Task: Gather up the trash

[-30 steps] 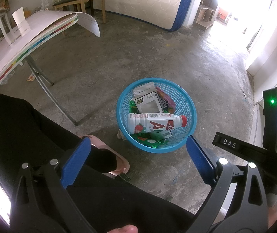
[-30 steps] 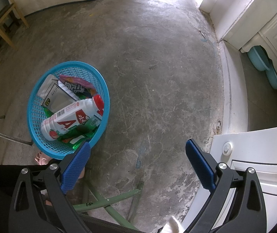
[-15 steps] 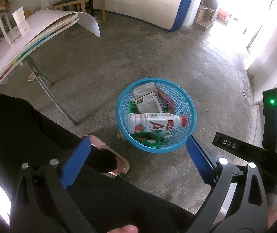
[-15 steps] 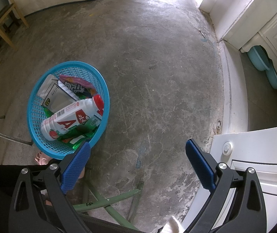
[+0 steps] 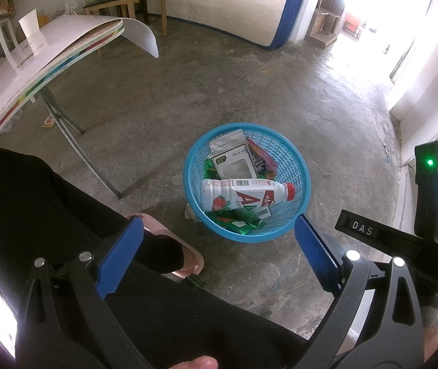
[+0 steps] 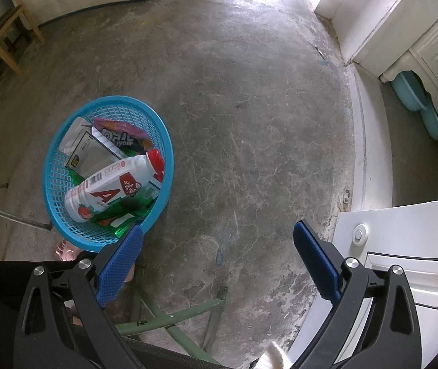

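Observation:
A blue plastic basket (image 5: pixel 298 166) (image 6: pixel 53 166) stands on the concrete floor. Inside lie a white strawberry drink bottle with a red cap (image 5: pixel 243 195) (image 6: pixel 111 187), a white carton (image 5: pixel 234 161) (image 6: pixel 86 156), a purple snack wrapper (image 5: pixel 260 160) (image 6: pixel 117 135) and green wrappers (image 5: pixel 237 223) (image 6: pixel 120 215). My left gripper (image 5: pixel 219 255) hangs open above and in front of the basket, holding nothing. My right gripper (image 6: pixel 219 261) is open over bare floor, the basket off its left finger.
A person's black-clothed legs (image 5: pixel 34 209) and a pink slipper (image 5: pixel 188 258) sit left of the basket. A folding table with a white top (image 5: pixel 34 70) stands at left. A mattress (image 5: pixel 228 3) leans on the back wall. White cabinets (image 6: pixel 403 246) line the right; a green chair frame (image 6: pixel 172 316) lies below.

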A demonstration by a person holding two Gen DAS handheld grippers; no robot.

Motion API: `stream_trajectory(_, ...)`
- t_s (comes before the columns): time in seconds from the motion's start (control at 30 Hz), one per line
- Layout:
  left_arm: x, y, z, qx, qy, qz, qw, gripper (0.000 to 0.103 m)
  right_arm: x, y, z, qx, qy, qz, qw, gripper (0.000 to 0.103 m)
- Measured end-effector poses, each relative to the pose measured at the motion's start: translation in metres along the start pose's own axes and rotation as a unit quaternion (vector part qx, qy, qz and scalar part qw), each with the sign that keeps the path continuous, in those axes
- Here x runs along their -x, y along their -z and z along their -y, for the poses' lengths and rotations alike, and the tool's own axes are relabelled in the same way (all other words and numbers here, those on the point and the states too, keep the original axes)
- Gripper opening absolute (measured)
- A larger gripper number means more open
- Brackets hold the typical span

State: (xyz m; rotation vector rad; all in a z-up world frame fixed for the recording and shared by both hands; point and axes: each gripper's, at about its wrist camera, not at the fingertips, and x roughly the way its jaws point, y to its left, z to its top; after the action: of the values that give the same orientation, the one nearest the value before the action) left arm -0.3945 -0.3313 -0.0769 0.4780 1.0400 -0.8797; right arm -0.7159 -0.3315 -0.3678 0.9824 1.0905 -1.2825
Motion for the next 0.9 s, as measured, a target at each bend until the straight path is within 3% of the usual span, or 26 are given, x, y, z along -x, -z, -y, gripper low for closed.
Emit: stream_trajectory(0.9, -0.0001, -0.0001, 0.0004, 0.0, 0.0, 0.001, 1.0, 0.095, 0.0005, 0.0001, 0.0009, -0.003, 0.0, 0.001, 1.0, 0.095)
